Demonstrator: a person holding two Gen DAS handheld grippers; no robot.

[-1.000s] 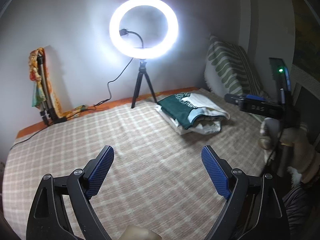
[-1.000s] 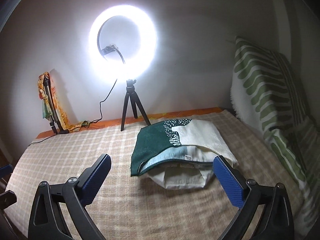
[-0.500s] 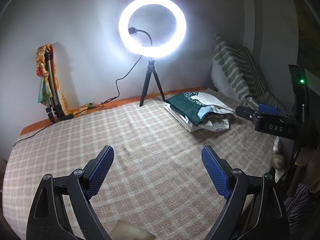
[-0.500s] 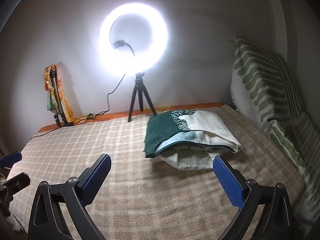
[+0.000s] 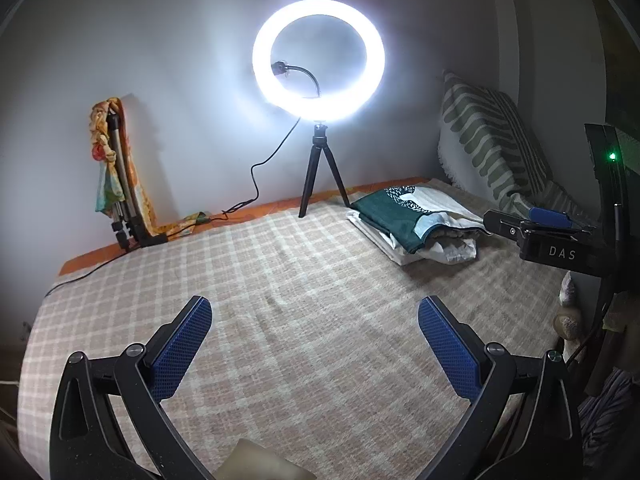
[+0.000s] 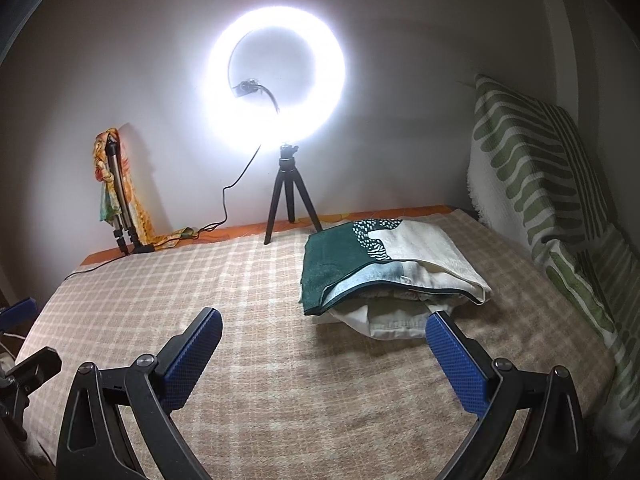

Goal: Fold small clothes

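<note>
A small pile of folded clothes (image 5: 400, 216) (image 6: 360, 268), a dark green and cream piece over white ones, lies on the checked bed cover (image 5: 280, 280) (image 6: 240, 280) at the far right. My left gripper (image 5: 315, 308) hovers over bare cover well short of the pile; its jaws are opening and nothing is between them. My right gripper (image 6: 324, 316) stands open and empty just in front of the pile, its right fingertip near the white lower piece. In the left wrist view the right gripper (image 5: 548, 236) sits beside the pile. The left gripper's tip (image 6: 20, 312) shows at the right view's left edge.
A lit ring light on a small black tripod (image 5: 318, 60) (image 6: 276, 76) stands at the back of the bed, its cable trailing left. A folded tripod wrapped in an orange scarf (image 5: 116, 176) leans on the wall. Green-striped pillows (image 5: 488, 148) (image 6: 532, 168) line the right side.
The left gripper's jaws have spread wider, and its view has swung a little left. The right gripper has drawn back slightly, so the pile sits further right and farther off in its view.
</note>
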